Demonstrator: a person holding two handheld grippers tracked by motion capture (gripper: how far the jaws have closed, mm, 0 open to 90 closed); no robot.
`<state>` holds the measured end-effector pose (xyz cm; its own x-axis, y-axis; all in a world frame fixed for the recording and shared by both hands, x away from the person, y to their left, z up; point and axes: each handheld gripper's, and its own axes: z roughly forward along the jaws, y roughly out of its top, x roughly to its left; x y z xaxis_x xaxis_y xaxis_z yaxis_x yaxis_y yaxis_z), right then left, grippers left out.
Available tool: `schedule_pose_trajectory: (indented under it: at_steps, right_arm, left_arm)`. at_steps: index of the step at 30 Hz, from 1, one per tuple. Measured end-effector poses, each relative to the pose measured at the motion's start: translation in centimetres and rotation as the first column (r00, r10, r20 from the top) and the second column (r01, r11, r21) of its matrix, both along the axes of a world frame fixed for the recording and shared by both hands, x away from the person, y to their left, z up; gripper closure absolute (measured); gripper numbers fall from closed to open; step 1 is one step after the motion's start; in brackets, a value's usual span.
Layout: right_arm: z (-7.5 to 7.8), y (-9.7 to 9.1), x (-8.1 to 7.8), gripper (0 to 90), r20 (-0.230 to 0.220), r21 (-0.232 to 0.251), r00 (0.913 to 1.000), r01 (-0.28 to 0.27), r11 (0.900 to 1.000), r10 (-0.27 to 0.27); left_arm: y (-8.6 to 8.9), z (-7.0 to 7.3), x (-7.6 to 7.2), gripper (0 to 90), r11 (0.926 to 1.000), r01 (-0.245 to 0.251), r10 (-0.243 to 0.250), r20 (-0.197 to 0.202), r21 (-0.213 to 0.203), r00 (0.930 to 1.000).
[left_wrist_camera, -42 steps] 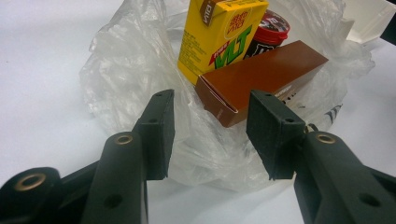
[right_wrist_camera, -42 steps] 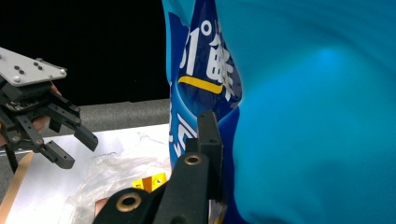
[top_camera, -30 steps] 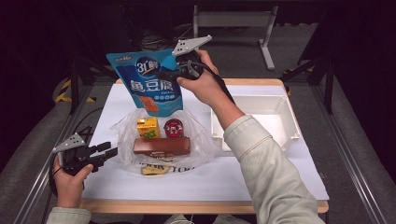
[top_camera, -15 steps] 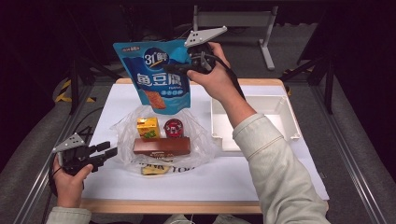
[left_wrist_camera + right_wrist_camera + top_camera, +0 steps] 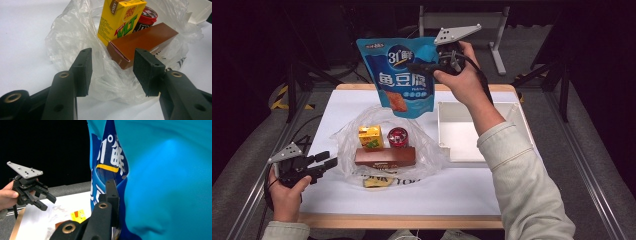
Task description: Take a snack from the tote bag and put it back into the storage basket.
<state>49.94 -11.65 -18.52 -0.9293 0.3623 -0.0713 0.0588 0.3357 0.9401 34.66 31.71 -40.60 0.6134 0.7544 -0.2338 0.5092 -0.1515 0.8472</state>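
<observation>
My right gripper (image 5: 424, 66) is shut on the right edge of a blue snack bag (image 5: 399, 75), which hangs in the air over the table's far edge. In the right gripper view the blue bag (image 5: 162, 182) covers one jaw of the right gripper (image 5: 120, 195). Near the front left, my left gripper (image 5: 328, 161) stands open and empty beside a crumpled clear plastic bag (image 5: 347, 137). On the plastic stand a yellow drink carton (image 5: 370, 136), a red-lidded jar (image 5: 399, 136) and a brown box (image 5: 384, 156). The left gripper (image 5: 113, 62) points at the brown box (image 5: 147, 40) and carton (image 5: 120, 20).
A white tray (image 5: 514, 112) sits at the table's right, under my right forearm. A small yellow packet (image 5: 374, 182) lies at the plastic's front edge. A metal stand (image 5: 492, 30) rises behind the table. Dark floor surrounds the white tabletop (image 5: 452, 190).
My right gripper has carried the blue bag to the right and a little higher. The left gripper has stayed where it was, still open.
</observation>
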Motion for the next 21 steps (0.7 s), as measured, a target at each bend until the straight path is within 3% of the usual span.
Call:
schedule_pose_trajectory:
  at_steps: [9, 15, 21]
  right_arm:
    - [0.4, -3.1, 0.1, 90.0, 0.004, 0.005, 0.9986, 0.053, 0.9986, -0.053]
    - [0.7, -4.9, 0.1, 89.9, 0.011, 0.002, 0.9965, 0.083, 0.9966, -0.083]
    - [0.8, -6.4, 0.1, 90.0, 0.014, -0.004, 0.9941, 0.107, 0.9942, -0.107]
  left_arm:
    - [0.0, 0.0, 0.1, 51.9, 0.9999, 0.010, -0.010, -0.004, -0.007, 0.9999]
    - [-0.2, -0.1, 0.0, 51.8, 0.9996, 0.003, -0.003, 0.002, 0.028, 1.0000]
    - [-0.2, -0.1, 0.0, 50.9, 0.9997, 0.005, -0.005, 0.003, 0.024, 1.0000]
